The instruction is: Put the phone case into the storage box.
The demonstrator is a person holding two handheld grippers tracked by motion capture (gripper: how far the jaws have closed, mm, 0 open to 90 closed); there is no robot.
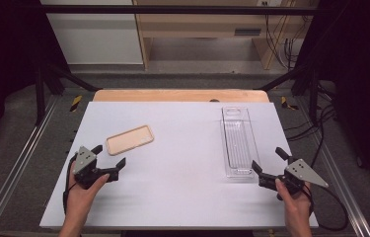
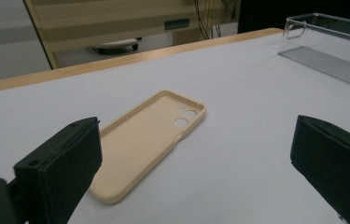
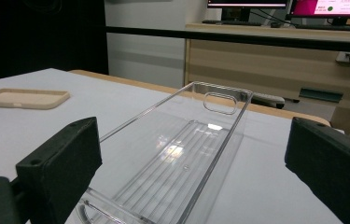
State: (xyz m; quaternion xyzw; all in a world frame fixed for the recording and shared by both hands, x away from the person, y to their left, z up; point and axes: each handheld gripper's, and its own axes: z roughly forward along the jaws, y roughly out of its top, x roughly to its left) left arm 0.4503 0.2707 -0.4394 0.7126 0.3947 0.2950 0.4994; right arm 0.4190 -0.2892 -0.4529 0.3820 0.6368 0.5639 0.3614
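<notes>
Both tools spread and empty, the left tool (image 1: 107, 157) likely must advance toward one o'clock to pinch the beige phone case (image 1: 129, 139), while the right tool (image 1: 269, 162) faces the clear tray (image 1: 238, 140).

Plenty of bare white table (image 1: 182, 182) through the middle and bottom of the frame for either gripper to slide across, with just the beige phone case (image 1: 129, 139) lying flat at centre left and the long clear tray (image 1: 238, 143) blocking the right side.

Matt beige phone case (image 2: 151, 140); glossy clear plastic tray (image 3: 182, 177).
</notes>
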